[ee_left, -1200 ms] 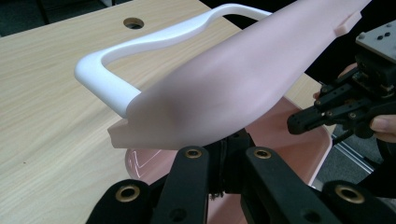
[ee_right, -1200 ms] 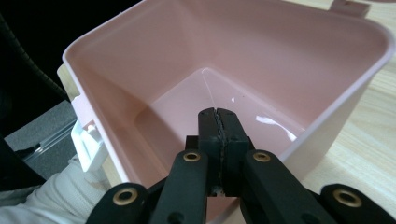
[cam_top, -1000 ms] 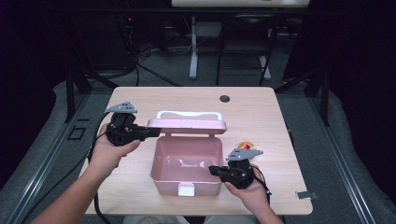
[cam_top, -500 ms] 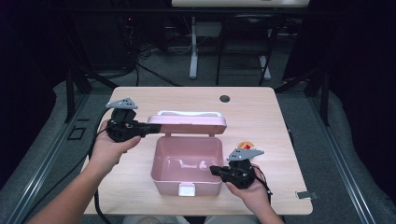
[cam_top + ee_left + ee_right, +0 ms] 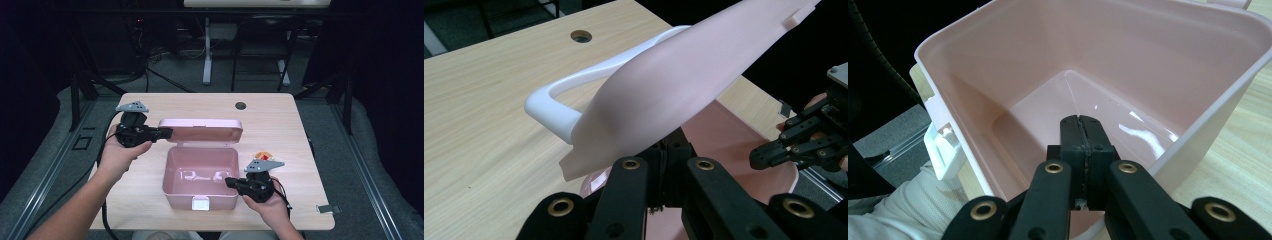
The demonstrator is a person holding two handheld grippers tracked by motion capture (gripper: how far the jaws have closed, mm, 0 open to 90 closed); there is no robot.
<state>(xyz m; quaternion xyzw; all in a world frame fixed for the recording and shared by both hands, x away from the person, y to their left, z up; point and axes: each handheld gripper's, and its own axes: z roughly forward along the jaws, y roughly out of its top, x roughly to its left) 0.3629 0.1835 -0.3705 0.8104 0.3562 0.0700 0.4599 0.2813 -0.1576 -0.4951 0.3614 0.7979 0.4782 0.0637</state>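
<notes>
Pink plastic box [image 5: 201, 176], lid raised, with two hand-held grippers at work on a pale wooden tabletop [image 5: 280, 125].

Box sits near the middle of the tabletop, toward the person's edge, its white latch [image 5: 200, 202] on the near wall. Left hand-held gripper [image 5: 167, 132]: jaws closed narrow, tips at the left end of the tilted lid [image 5: 202, 131]; whether they pinch the lid edge cannot be told. White handle [image 5: 574, 90] lies on the lid's outer side. Right hand-held gripper [image 5: 229, 182]: jaws fully together, holding nothing, tips over the box's right wall and pointing into the bare interior. Small orange and white item [image 5: 263, 155] just right of the box, behind that gripper. Round cable hole [image 5: 241, 105] in the tabletop beyond the lid.
</notes>
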